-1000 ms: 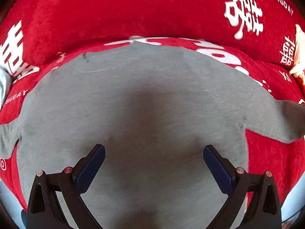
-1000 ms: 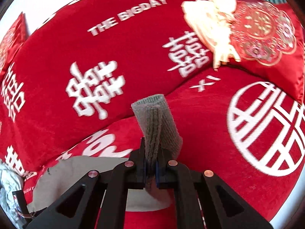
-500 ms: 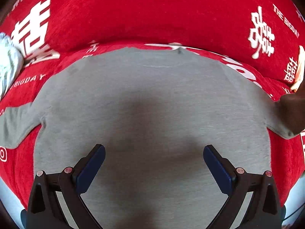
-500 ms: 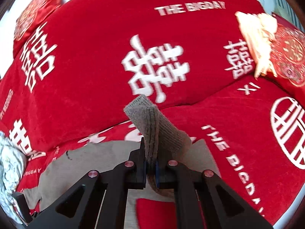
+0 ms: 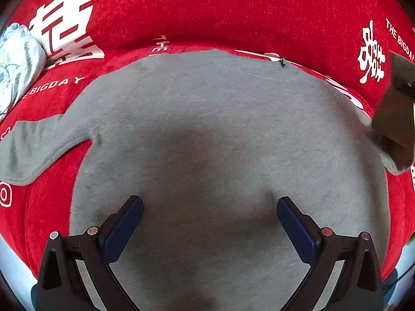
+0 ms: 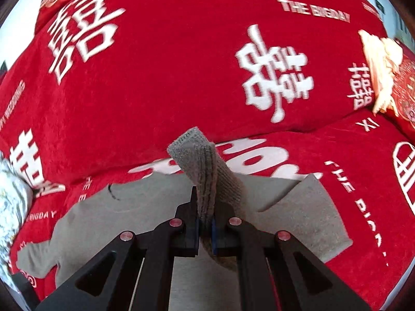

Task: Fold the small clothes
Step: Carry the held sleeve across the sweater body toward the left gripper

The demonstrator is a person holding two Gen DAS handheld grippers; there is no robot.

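Since a second ago both views have slid sideways across the grey long-sleeved cotton shirt (image 5: 220,142). In the left wrist view, the sleeve at nine o'clock (image 5: 39,147), then barely in frame, now shows down to its cuff end, and a crumpled pale floral cloth (image 5: 15,64) has come in at ten o'clock. In the right wrist view, the gold-fringed red embroidered cushion (image 6: 394,77) has drifted from one o'clock to the edge at two o'clock, and far more of the shirt's body lies below the tongs than before.

The left tongs (image 5: 208,223) stand wide apart with nothing between the blue pads (image 5: 124,230); they hover over the lower middle of the shirt, and whether they touch the fabric cannot be told. The right tongs (image 6: 205,228) are pressed together on the ribbed grey cuff (image 6: 205,171) of the shirt's other sleeve, which sticks up above the pads toward twelve o'clock and is lifted over the shirt's body. In the left wrist view the right tongs' dark body shows at three o'clock, at the shirt's edge.

The shirt lies spread flat on the seat of a red plush sofa printed with white characters and "THE BIGDAY" lettering (image 5: 233,10), its neckline toward the backrest at twelve o'clock. A small dark mark (image 5: 283,63) sits at the collar edge.
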